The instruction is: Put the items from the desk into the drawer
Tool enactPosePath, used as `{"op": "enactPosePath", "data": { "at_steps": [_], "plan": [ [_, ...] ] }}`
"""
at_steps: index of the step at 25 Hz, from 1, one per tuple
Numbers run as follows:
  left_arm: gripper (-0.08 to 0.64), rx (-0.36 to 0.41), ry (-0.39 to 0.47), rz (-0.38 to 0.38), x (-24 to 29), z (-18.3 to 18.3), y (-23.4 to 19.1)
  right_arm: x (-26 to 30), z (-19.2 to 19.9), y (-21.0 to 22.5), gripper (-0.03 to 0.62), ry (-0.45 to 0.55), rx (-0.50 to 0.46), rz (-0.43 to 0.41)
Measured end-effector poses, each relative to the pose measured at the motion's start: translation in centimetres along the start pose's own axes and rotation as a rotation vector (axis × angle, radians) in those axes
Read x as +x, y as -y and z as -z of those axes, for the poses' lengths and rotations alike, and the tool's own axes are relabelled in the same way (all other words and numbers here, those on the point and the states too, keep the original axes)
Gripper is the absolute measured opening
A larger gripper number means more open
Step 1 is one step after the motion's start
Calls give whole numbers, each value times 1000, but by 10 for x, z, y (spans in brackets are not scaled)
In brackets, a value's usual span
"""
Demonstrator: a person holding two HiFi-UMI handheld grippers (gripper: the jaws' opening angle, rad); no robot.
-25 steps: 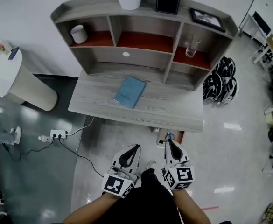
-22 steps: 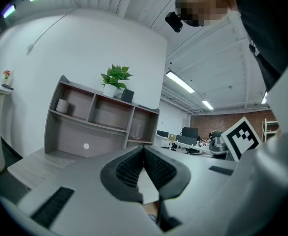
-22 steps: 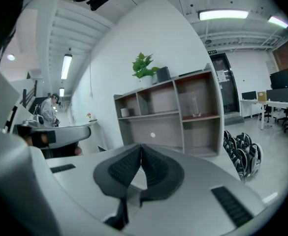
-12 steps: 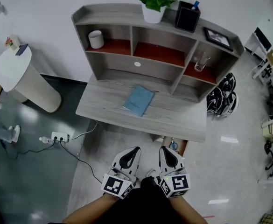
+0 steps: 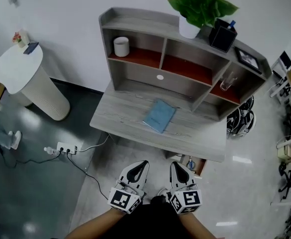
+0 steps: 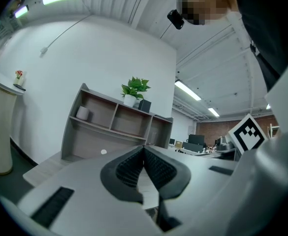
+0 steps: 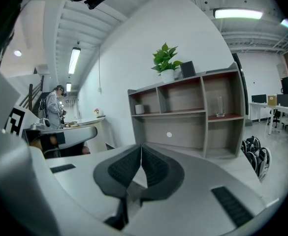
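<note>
A blue notebook [image 5: 159, 116] lies flat in the middle of the grey desk top [image 5: 120, 121], below a shelf unit. A brown drawer [image 5: 193, 164] pokes out under the desk's right front edge, with a small blue-handled thing in it. My left gripper [image 5: 145, 162] and right gripper [image 5: 175, 163] hang side by side over the floor, short of the desk's front edge, both pointing at it. Both are shut and hold nothing. In the left gripper view the left gripper [image 6: 144, 147] has its jaw tips meeting. The right gripper [image 7: 142, 146] stands likewise in the right gripper view.
The shelf unit holds a white cup [image 5: 121, 46], a glass [image 5: 228, 81], a potted plant [image 5: 200, 8], a black pen holder [image 5: 222, 36] and a picture frame [image 5: 247, 59]. A white round side table [image 5: 21, 71] stands left, a power strip [image 5: 65, 147] with cables on the floor, helmets [image 5: 240, 121] right.
In the head view the desk has slid to the right and looks more turned. Both grippers stay shut and empty, close together before the body.
</note>
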State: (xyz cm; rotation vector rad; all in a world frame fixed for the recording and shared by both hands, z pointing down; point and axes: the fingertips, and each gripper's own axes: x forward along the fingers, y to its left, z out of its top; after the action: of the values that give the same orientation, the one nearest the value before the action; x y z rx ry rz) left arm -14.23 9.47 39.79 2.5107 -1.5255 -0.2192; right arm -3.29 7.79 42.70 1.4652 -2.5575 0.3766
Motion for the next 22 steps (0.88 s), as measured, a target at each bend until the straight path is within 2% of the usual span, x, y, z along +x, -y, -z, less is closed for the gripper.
{"op": "enactPosePath", "data": {
  "at_steps": [9, 16, 22],
  "plan": [
    [12, 36, -18, 9, -12, 0, -66, 48, 3, -25, 18, -6, -79, 34],
    [12, 33, -57, 1, 13, 7, -97, 85, 14, -12, 20, -66, -46, 63],
    [12, 47, -97, 0, 61, 16, -117, 131, 35, 28, 20, -143, 30, 87]
  ]
}}
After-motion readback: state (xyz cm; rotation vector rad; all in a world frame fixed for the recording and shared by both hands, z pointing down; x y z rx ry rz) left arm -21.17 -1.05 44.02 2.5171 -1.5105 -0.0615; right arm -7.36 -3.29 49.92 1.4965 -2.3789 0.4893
